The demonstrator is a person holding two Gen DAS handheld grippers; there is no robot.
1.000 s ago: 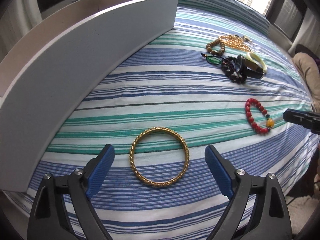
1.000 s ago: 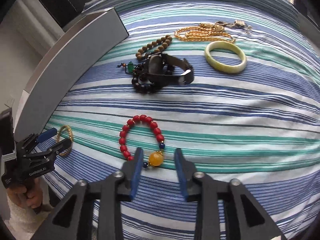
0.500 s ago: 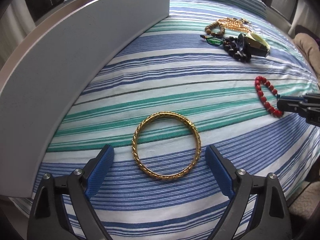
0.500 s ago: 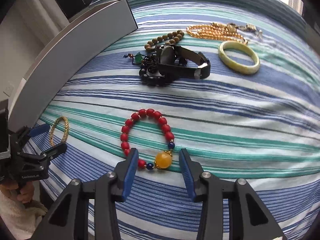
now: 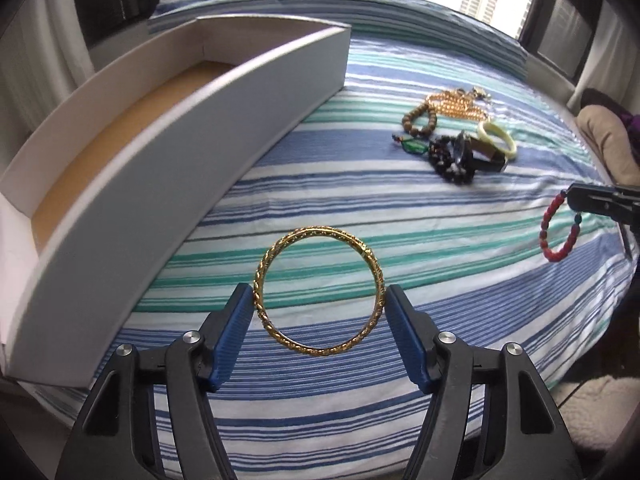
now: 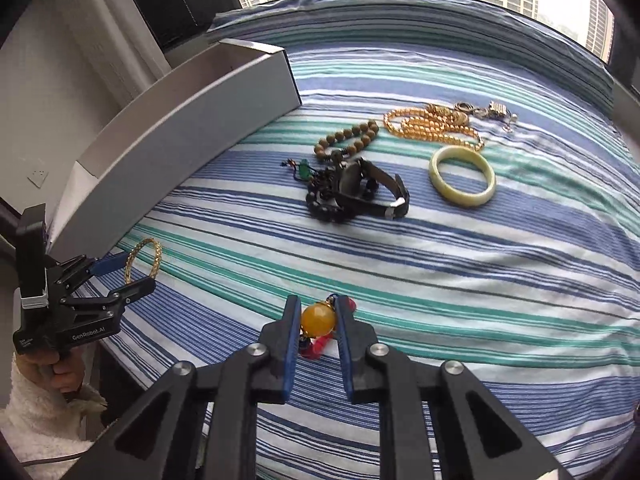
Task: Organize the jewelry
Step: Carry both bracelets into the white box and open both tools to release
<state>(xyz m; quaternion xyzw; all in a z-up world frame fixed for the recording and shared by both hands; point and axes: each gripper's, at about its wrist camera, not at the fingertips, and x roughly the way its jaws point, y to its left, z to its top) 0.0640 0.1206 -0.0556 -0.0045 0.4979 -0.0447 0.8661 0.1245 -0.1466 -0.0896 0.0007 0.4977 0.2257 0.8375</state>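
Observation:
My left gripper (image 5: 319, 312) is shut on a twisted gold bangle (image 5: 280, 248) and holds it above the striped bedspread; it also shows in the right wrist view (image 6: 138, 266). My right gripper (image 6: 318, 320) is shut on the orange bead (image 6: 318, 321) of a red bead bracelet (image 5: 554, 240), which hangs from it off the bed. A long white box (image 5: 168, 152) with a brown floor lies open at the left. A pile of jewelry lies farther back: a brown bead bracelet (image 6: 346, 140), a black watch (image 6: 372, 192), a pale jade bangle (image 6: 462, 178), a gold chain (image 6: 432, 126).
The blue, green and white striped bedspread (image 6: 480, 280) covers the whole surface. The box's tall side wall (image 6: 192, 128) runs along the left. A beige cushion (image 5: 608, 140) sits at the far right. Windows stand behind the bed.
Both grippers have closed on their pieces and lifted them: the left on the gold bangle, the right on the red bracelet's orange bead. The views have risen, showing the box's inside.

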